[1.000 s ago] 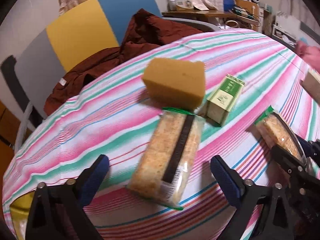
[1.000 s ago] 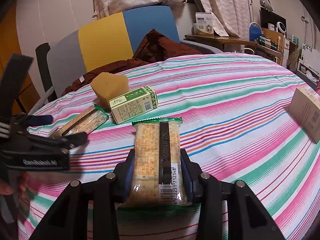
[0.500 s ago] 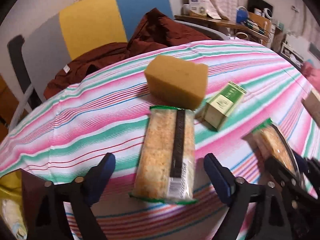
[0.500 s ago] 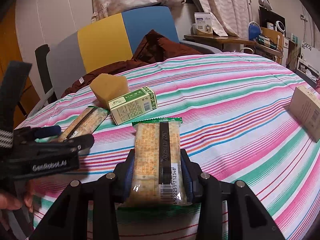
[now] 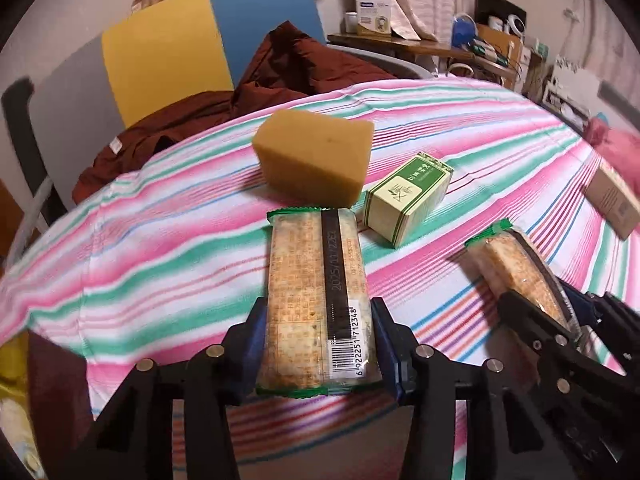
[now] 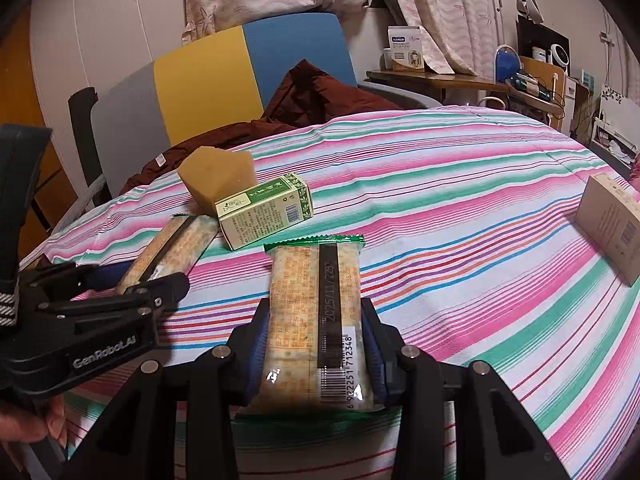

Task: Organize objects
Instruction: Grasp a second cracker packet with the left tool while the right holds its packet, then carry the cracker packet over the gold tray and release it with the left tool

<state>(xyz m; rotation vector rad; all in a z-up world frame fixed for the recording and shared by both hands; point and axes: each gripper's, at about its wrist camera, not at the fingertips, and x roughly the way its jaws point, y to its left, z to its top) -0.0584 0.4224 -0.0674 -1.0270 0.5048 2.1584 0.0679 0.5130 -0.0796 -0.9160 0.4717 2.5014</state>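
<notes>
While the left gripper [image 5: 318,350] closes onto one cracker pack [image 5: 316,300], right fingers [image 6: 370,340] clamp another [image 6: 316,320].

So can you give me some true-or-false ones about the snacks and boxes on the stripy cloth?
1. Each gripper has a clear-wrapped cracker packet between its fingers. True: left gripper has the left packet, its jaws closing; right gripper clamps the right packet.
2. The yellow sponge block sits on the green-and-cream carton. False: it rests on the cloth beside the carton.
3. The carton stands upright. False: it lies on its side.
4. A plain brown cardboard box lies apart from the others. True.
</notes>
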